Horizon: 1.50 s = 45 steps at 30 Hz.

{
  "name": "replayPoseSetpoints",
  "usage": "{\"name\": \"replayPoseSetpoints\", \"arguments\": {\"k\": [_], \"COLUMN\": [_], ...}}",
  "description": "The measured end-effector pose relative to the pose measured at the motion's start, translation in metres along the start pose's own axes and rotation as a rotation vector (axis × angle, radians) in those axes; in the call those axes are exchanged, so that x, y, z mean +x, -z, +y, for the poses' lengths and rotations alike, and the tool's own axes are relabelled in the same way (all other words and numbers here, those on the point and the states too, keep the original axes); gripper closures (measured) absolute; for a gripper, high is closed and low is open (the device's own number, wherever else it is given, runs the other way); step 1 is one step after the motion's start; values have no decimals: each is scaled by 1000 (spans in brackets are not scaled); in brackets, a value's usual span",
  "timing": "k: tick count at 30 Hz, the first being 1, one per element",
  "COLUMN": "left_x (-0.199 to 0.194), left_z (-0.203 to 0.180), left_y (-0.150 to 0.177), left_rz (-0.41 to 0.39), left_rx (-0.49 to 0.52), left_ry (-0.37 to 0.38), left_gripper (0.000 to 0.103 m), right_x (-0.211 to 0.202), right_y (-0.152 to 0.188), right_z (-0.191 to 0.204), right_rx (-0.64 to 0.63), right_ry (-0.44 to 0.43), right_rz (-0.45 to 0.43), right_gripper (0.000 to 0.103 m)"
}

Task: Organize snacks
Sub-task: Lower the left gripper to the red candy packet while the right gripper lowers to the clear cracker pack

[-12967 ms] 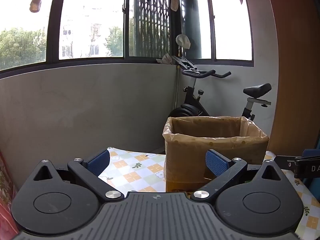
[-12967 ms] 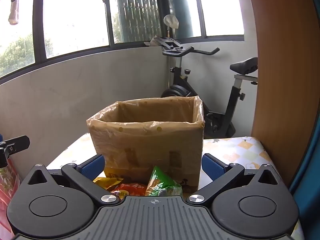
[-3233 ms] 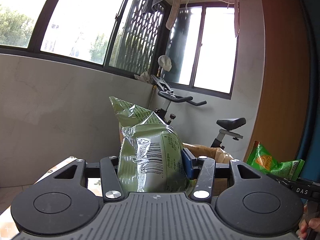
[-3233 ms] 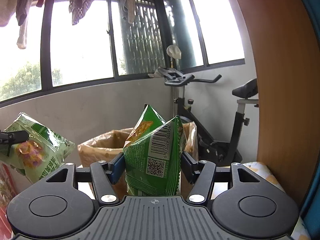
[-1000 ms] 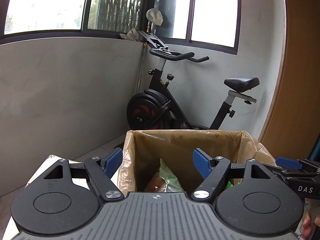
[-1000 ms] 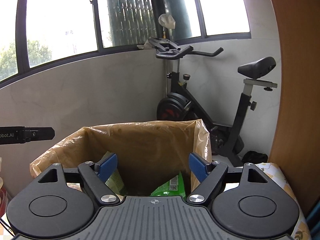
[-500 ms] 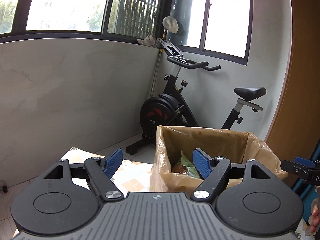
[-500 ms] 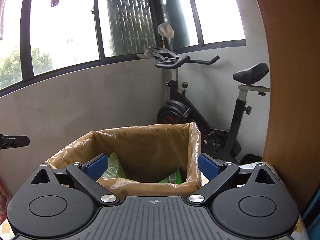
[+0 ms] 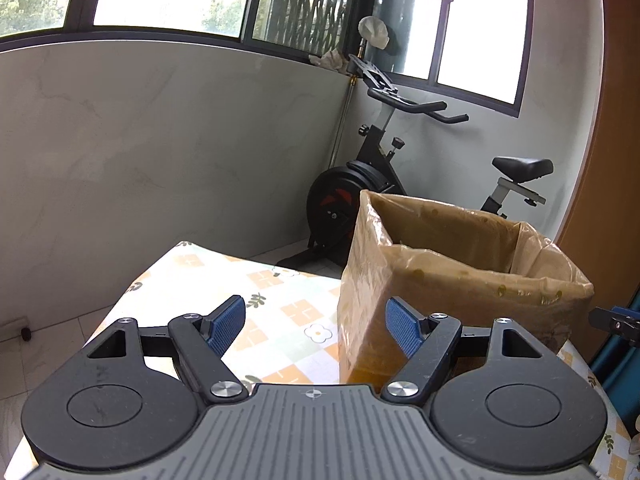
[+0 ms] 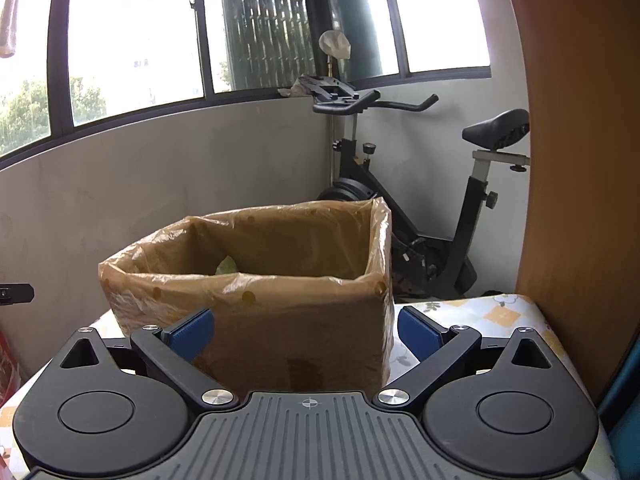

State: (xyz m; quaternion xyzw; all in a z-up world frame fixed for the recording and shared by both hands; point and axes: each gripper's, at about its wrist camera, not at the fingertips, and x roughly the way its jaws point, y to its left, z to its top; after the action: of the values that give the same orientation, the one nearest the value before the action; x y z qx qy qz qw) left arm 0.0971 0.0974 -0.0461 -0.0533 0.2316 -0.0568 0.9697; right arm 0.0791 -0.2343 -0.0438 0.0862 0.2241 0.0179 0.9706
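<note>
A cardboard box (image 9: 440, 292) lined with a brown plastic bag (image 10: 256, 276) stands on the checked tablecloth (image 9: 280, 300). In the right wrist view a bit of a green snack bag (image 10: 227, 267) shows inside the box, just over the near rim. My left gripper (image 9: 316, 324) is open and empty, low over the cloth at the box's left corner. My right gripper (image 10: 306, 330) is open wide and empty, in front of the box's near wall. The tip of the right gripper (image 9: 616, 322) shows at the right edge of the left wrist view.
An exercise bike (image 10: 420, 184) stands on the floor behind the table, by the grey wall under the windows. A wooden panel (image 10: 580, 160) rises at the right. The table's far edge (image 9: 240, 258) drops to the tiled floor. A red item (image 10: 8, 364) sits at far left.
Both grippers have drawn back from over the box and sunk toward the table. The right jaws have spread wider. The snacks inside the box are now mostly hidden by its rim.
</note>
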Motion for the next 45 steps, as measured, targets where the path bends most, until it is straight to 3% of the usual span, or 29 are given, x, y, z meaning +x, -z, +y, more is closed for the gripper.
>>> {"name": "replayPoseSetpoints", "arguments": {"k": [11, 19, 33, 42, 45], "left_x": [7, 11, 11, 22, 30], "left_z": [19, 27, 31, 25, 20], "left_y": [57, 73, 102, 123, 134], "left_rz": [116, 152, 211, 312, 346], "left_rx": [-68, -95, -91, -71, -66], "left_ry": [-53, -72, -90, -51, -61], "left_gripper": [24, 24, 24, 25, 29], "right_x": [3, 4, 11, 20, 22], "right_y": [51, 76, 100, 107, 110], "right_z": [-6, -7, -3, 6, 6], "right_rx": [4, 19, 20, 14, 17], "right_ry": [37, 52, 48, 31, 30], "right_rz": [106, 164, 224, 262, 272], "right_gripper": [6, 6, 6, 6, 6]}}
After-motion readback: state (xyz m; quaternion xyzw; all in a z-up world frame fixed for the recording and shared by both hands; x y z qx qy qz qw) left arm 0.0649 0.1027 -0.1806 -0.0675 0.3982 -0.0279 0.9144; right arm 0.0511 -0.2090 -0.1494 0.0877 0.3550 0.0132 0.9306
